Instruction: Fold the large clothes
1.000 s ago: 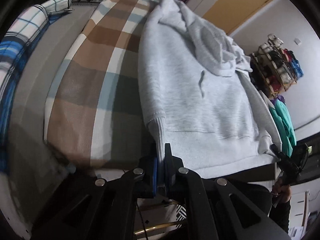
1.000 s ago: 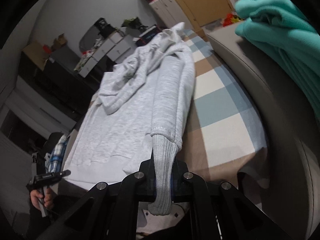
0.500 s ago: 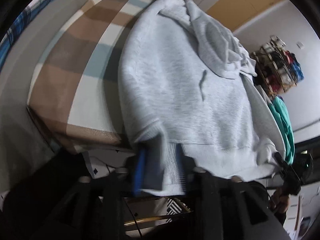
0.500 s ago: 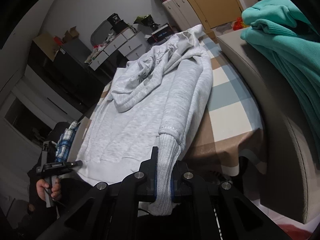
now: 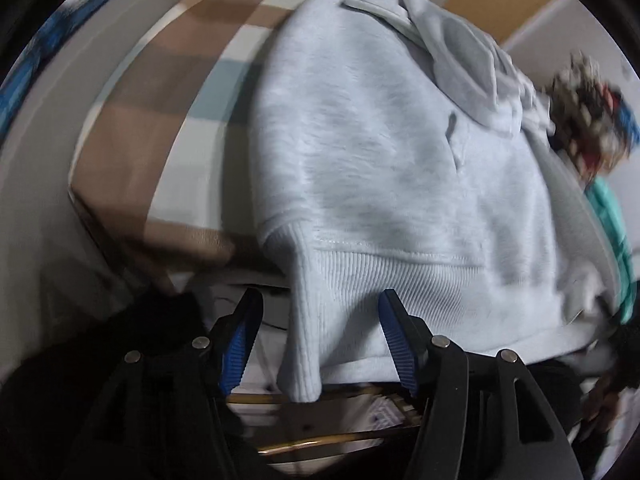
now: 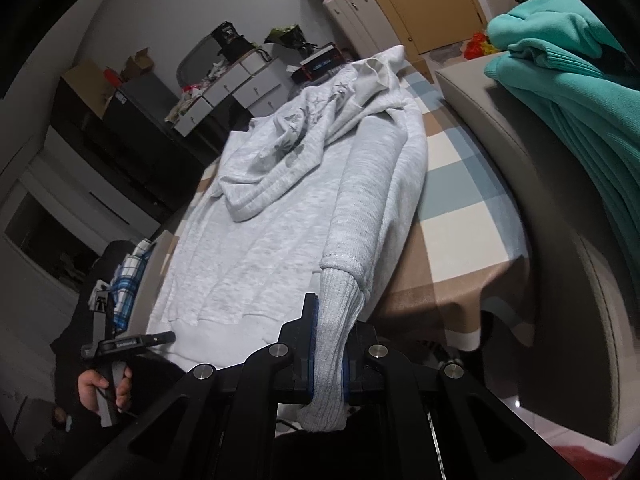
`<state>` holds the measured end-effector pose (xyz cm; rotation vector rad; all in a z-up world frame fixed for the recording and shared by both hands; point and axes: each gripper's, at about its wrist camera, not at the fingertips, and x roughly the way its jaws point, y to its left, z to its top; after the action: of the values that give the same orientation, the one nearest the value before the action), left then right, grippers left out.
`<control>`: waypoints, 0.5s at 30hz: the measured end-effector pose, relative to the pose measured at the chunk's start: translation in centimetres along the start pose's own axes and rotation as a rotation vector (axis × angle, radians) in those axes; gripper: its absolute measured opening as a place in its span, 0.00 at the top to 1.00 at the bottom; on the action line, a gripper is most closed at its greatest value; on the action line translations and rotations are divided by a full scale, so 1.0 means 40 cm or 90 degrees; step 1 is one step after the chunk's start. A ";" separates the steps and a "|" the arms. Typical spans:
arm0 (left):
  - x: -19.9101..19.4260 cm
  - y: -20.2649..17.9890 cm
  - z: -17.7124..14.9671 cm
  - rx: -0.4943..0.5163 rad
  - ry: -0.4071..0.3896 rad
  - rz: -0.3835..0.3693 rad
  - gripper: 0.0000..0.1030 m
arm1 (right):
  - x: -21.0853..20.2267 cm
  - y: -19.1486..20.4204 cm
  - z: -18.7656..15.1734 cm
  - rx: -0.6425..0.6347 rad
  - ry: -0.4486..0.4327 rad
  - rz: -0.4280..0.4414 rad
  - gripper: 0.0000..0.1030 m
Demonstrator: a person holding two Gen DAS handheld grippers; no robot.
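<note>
A light grey hoodie [image 5: 380, 152] lies face up on a checked blanket [image 5: 132, 128]. One ribbed sleeve cuff [image 5: 304, 340] hangs over the near edge between the blue pads of my left gripper [image 5: 319, 300]. Its jaws are opening and neither pad presses the cuff. In the right wrist view the hoodie [image 6: 256, 248] has its other sleeve laid along the body. My right gripper [image 6: 332, 320] is shut on that sleeve's ribbed cuff [image 6: 340, 288]. The left gripper [image 6: 168, 336] shows at the lower left there, held by a hand [image 6: 100, 392].
A teal garment [image 6: 580, 80] is piled on a grey padded edge [image 6: 540, 240] to the right. A blue plaid cloth [image 6: 126, 280] lies at the left side. Drawers [image 6: 240, 84], boxes and a wooden door [image 6: 424, 4] stand beyond the blanket [image 6: 460, 216].
My left jaws went from shut on the cuff to wide apart, releasing it. The left gripper sank closer to the hoodie's hem. The right gripper kept its grip and barely moved.
</note>
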<state>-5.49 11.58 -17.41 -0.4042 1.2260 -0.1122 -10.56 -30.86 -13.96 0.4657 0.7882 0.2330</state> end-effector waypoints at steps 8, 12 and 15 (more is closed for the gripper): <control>-0.017 -0.017 0.010 0.032 -0.019 -0.022 1.00 | 0.003 -0.002 -0.004 -0.003 0.007 -0.005 0.89; -0.035 -0.046 -0.002 0.071 -0.047 0.009 1.00 | 0.013 -0.010 -0.008 0.011 0.017 0.001 0.89; -0.042 -0.039 -0.006 0.071 -0.055 0.005 1.00 | 0.005 -0.010 -0.010 0.003 0.004 -0.011 0.91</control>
<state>-6.09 10.57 -15.41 -0.3038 1.1310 -0.1542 -10.70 -31.01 -14.55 0.4622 0.7993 0.2165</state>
